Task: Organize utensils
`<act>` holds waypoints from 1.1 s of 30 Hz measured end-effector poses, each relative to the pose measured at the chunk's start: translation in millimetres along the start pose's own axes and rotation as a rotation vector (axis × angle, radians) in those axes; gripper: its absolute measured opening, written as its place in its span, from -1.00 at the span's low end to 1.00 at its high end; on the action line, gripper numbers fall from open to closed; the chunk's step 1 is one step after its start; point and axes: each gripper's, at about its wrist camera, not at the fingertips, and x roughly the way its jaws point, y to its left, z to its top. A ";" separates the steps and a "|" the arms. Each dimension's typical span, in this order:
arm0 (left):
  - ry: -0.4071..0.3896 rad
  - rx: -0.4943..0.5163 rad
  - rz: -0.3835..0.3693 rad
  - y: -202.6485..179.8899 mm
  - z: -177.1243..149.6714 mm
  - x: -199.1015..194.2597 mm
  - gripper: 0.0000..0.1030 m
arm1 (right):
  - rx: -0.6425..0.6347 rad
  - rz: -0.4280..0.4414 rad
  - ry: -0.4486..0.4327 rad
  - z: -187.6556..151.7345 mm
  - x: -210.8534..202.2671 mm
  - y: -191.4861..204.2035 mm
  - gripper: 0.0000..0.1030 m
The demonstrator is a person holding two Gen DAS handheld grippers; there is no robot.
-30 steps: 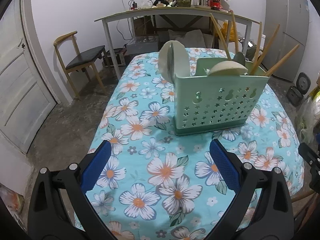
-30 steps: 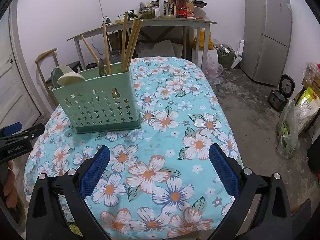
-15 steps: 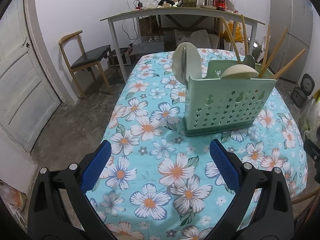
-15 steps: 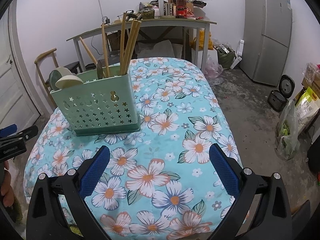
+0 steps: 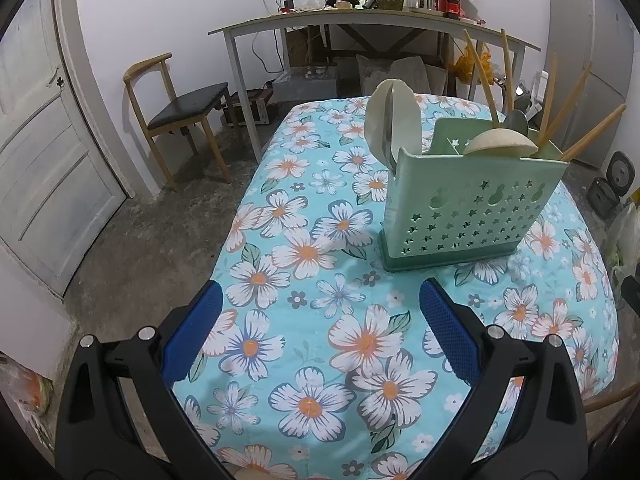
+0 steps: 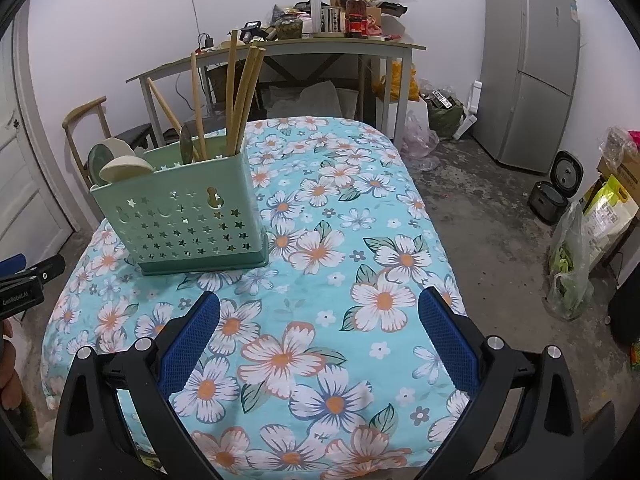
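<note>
The table (image 5: 304, 360) was covered with a turquoise cloth printed with large white and orange flowers, and the cloth hung over its rounded edges. On it stood the green utensil holder (image 5: 468, 208), upright, with star-shaped holes in its wall. In the right wrist view the holder (image 6: 188, 216) was on the left part of the table, well apart from both grippers. Several wooden chopsticks (image 6: 240, 96) stood inside it and leaned in different directions, and pale round spoon heads (image 5: 394, 120) rose above its rim on one end.

The left gripper (image 5: 320, 336) hovered above the near part of the cloth with its blue pads wide apart and nothing between them. The right gripper (image 6: 318, 336) was the same, spread open and empty over the flowers.

The floor (image 6: 492, 208) was bare grey concrete and looked rough. Behind the table stood a long work table (image 6: 280, 48) against the white wall, loaded with bottles, jars and boxes. A grey refrigerator (image 6: 532, 68) stood in the right corner, and a dark rice cooker (image 6: 556, 188) sat on the floor near it, beside some plastic bags. On the other side there were a wooden chair (image 5: 180, 120) with a black seat and a white panelled door (image 5: 44, 168).
</note>
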 end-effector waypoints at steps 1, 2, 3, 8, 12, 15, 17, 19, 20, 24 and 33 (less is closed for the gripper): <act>0.000 0.001 0.001 -0.4 -0.2 -0.2 0.85 | 0.001 0.001 -0.001 0.0 0.0 -0.3 0.88; -0.001 0.001 0.001 -0.5 -0.2 -0.1 0.85 | 0.003 0.001 0.000 0.1 0.2 -0.3 0.88; -0.003 0.001 0.002 -0.5 -0.2 -0.3 0.85 | 0.003 0.001 0.001 0.1 0.2 -0.2 0.88; -0.011 0.002 0.009 -0.9 -0.1 -1.9 0.85 | 0.002 0.002 0.000 0.0 0.0 -0.2 0.87; -0.016 0.000 0.012 -1.0 0.4 -4.0 0.85 | 0.001 0.003 0.001 -0.1 -0.3 0.1 0.87; -0.014 0.002 0.009 -1.4 0.2 -4.4 0.85 | 0.002 0.003 0.000 -0.1 -0.3 0.1 0.88; -0.011 0.003 0.009 -1.4 0.0 -4.4 0.85 | 0.002 0.003 0.000 -0.1 -0.2 0.2 0.87; -0.010 0.004 0.009 -1.4 -0.1 -4.5 0.85 | 0.001 0.003 0.001 -0.2 -0.4 0.5 0.87; -0.010 0.003 0.009 -1.7 -0.2 -4.5 0.85 | 0.001 0.004 0.001 -0.2 -0.4 0.4 0.87; -0.007 0.002 0.008 -1.9 -0.3 -4.2 0.85 | 0.000 0.003 0.000 -0.5 -0.8 0.9 0.87; -0.002 0.002 0.005 -2.4 -2.0 -3.2 0.85 | -0.006 0.001 -0.002 -1.3 -1.0 2.6 0.87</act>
